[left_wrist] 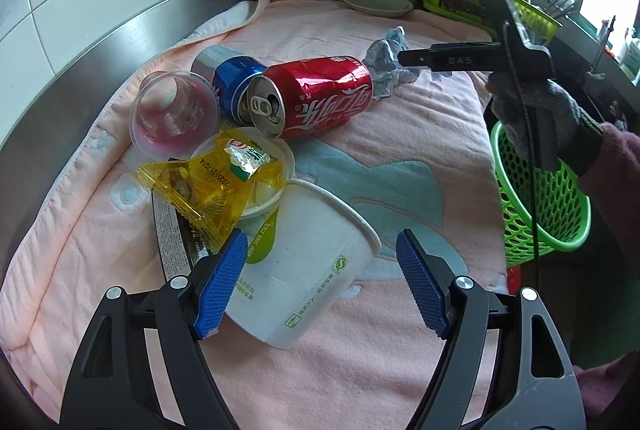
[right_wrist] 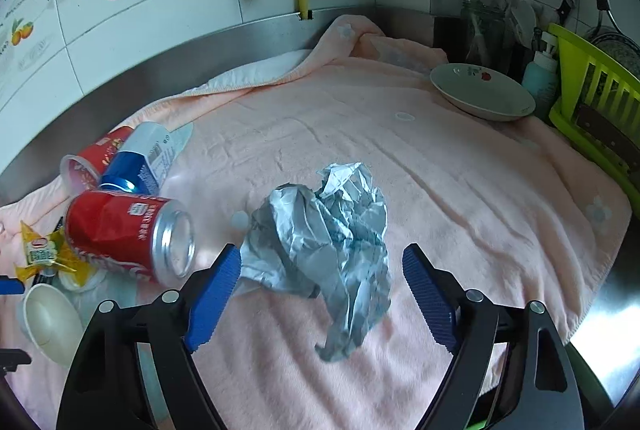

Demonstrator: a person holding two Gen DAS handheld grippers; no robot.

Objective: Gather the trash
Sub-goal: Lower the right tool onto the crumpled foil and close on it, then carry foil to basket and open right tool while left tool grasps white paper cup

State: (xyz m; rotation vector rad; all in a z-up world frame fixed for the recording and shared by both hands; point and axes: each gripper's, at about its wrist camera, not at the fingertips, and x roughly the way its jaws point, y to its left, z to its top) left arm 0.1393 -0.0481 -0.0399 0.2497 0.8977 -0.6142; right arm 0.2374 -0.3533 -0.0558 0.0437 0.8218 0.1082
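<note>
Trash lies on a pink towel (left_wrist: 420, 117). My left gripper (left_wrist: 320, 250) is open, its blue pads on either side of a white paper cup (left_wrist: 304, 270) lying on its side. Behind it are a yellow wrapper (left_wrist: 208, 185), a clear plastic cup (left_wrist: 172, 113), a blue can (left_wrist: 232, 81) and a red cola can (left_wrist: 316, 95). My right gripper (right_wrist: 322, 266) is open around a crumpled grey-blue paper wad (right_wrist: 324, 242), which also shows in the left wrist view (left_wrist: 386, 63). The red can (right_wrist: 124, 230) lies to its left.
A green mesh basket (left_wrist: 540, 197) hangs at the towel's right edge by the right hand. A white dish (right_wrist: 480, 91), a soap bottle (right_wrist: 540, 73) and a green dish rack (right_wrist: 600, 97) stand at the back right. A steel backsplash and tiled wall run behind.
</note>
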